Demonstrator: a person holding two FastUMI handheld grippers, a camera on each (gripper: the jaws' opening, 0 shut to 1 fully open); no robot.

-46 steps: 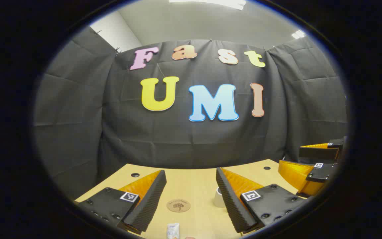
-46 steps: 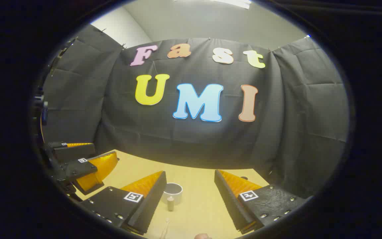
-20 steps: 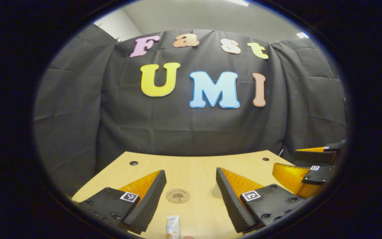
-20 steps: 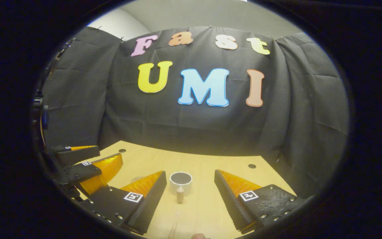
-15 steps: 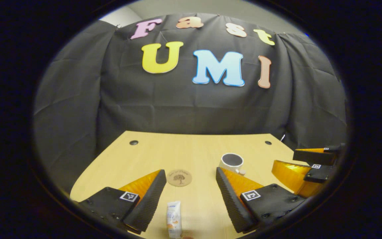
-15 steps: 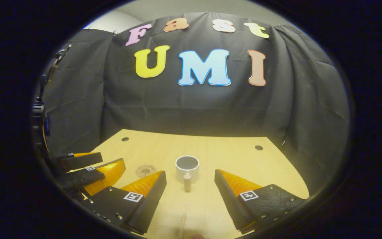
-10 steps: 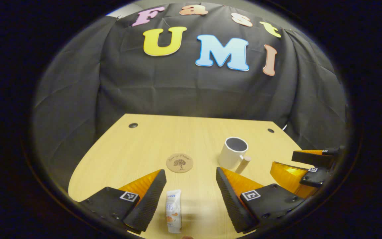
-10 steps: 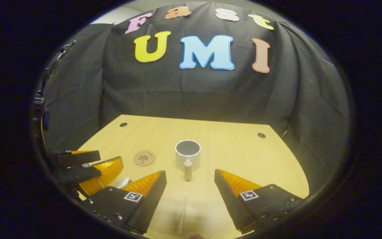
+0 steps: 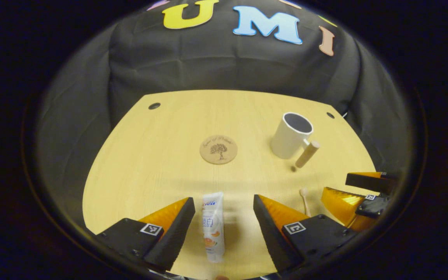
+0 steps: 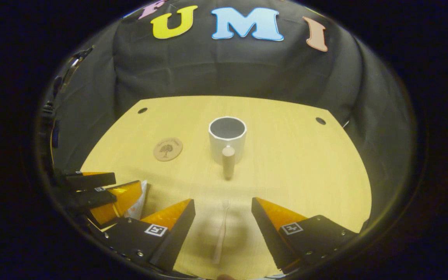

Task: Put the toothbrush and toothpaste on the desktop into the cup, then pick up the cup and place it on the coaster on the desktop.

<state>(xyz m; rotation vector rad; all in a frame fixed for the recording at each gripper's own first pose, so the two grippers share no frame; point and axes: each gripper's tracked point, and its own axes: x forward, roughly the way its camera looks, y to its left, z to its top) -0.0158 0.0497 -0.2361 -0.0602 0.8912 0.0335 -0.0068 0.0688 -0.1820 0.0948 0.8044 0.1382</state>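
Both hand-held grippers hang spread wide and empty: the left hand-held gripper straddles the toothpaste, the right hand-held gripper the toothbrush, both lying on the counter nearer than the cup. The thin toothbrush could slip or skid as the fingers close.

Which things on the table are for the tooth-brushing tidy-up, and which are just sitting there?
For the job:
toothpaste
toothbrush
cup
coaster

Just there:
desktop with its small round holes
black cloth wall
Nothing else lies loose on the desktop.
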